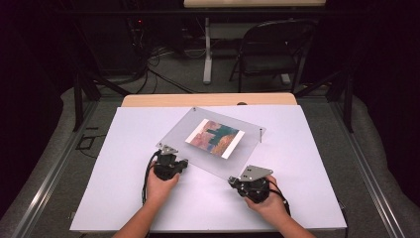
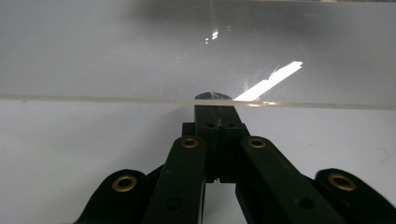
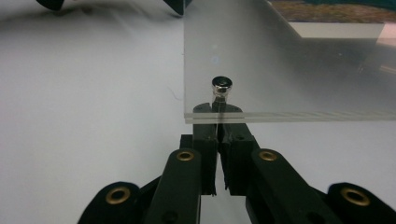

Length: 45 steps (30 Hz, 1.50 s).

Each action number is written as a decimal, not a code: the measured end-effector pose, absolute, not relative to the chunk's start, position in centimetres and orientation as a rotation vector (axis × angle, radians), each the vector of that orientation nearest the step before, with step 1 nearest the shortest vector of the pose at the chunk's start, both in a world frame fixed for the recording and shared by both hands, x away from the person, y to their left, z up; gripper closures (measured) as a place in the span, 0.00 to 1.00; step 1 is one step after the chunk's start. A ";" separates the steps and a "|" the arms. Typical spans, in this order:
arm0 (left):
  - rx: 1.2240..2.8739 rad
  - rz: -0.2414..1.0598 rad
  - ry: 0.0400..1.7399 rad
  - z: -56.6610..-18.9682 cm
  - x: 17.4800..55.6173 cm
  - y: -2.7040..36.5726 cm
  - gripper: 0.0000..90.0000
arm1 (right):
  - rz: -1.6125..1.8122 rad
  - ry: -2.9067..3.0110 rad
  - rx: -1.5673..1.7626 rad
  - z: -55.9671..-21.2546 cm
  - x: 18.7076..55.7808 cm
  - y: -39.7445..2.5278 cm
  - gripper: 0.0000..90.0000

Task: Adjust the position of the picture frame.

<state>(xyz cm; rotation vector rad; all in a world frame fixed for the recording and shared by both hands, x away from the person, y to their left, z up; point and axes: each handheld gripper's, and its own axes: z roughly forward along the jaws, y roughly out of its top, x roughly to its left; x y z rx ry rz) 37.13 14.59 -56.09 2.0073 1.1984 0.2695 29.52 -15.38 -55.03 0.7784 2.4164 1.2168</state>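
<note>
While a dark room with a folding chair [image 1: 274, 49] and floor cables lies beyond, a white worktop [image 1: 124, 198] carries a clear acrylic frame [image 1: 198, 151] sandwiching a colourful picture [image 1: 215, 137]. Each hand-held gripper, left [image 1: 174, 159] and right [image 1: 234, 181], is clenched at a near corner of the frame, the right one just below a metal standoff [image 3: 221, 86].

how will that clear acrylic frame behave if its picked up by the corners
The frame looks like rigid clear sheets, so it should lift flat without sagging. Its glossy surface suggests it could slip from a narrow edge grip. The picture is sandwiched inside and the bolt sits at a corner, so it probably stays together.
</note>
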 end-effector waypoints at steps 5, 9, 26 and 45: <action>1.996 0.268 1.228 -56.1 38.1 15.5 1.00 | 1.233 2.423 0.788 -55.1 29.4 -13.4 0.95; 1.975 0.267 1.245 -56.2 38.3 16.0 1.00 | 1.249 2.430 0.788 -55.1 29.4 -12.0 0.95; 1.970 0.305 1.191 -54.7 34.7 15.7 0.78 | 1.270 2.436 0.822 -54.5 28.5 -15.2 0.83; 2.052 0.174 0.942 -54.6 28.6 10.3 0.66 | 1.248 2.216 1.045 -53.6 31.2 -22.3 0.74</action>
